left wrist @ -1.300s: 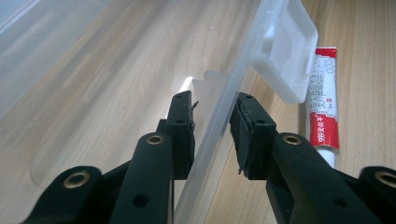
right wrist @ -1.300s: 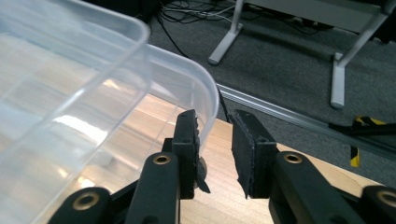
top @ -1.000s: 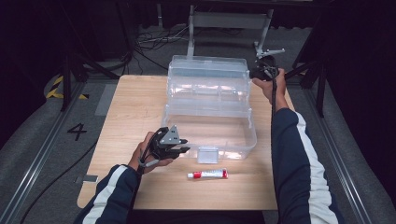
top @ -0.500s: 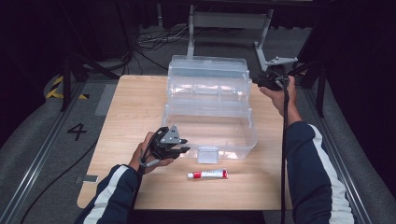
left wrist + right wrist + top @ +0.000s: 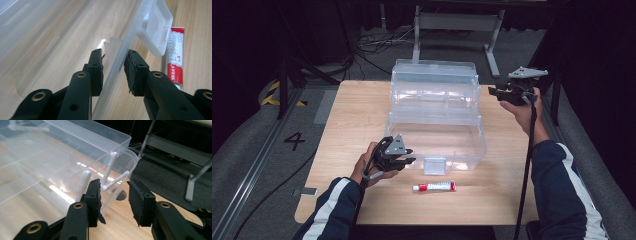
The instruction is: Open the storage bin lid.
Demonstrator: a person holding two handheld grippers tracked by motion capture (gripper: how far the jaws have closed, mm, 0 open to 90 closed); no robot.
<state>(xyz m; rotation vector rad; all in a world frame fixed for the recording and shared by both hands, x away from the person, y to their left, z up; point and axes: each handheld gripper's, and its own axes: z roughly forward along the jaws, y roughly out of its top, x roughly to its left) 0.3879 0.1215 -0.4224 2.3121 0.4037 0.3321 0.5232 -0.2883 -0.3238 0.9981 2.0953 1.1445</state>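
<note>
Left gripper [image 5: 113, 72] fingers [image 5: 96, 71] part open, one each side of clear box [image 5: 437, 120] front wall, not squeezing. Box mid counter [image 5: 357, 115]; white latch [image 5: 156, 27] at 1 o'clock, red-white tube [image 5: 176, 57] at 3 o'clock. Right gripper [image 5: 113, 202] fingers open, hold nothing, near box far right corner, white hinge arms [image 5: 110, 173] between tips.

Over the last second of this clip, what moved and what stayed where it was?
The right gripper drew away from the clear box's far right corner, out past the table edge, and now hangs open with nothing between its jaws. The left gripper stayed put, its jaws straddling the box's front wall without visibly clamping it. The box and the tube in front of it did not shift.
</note>
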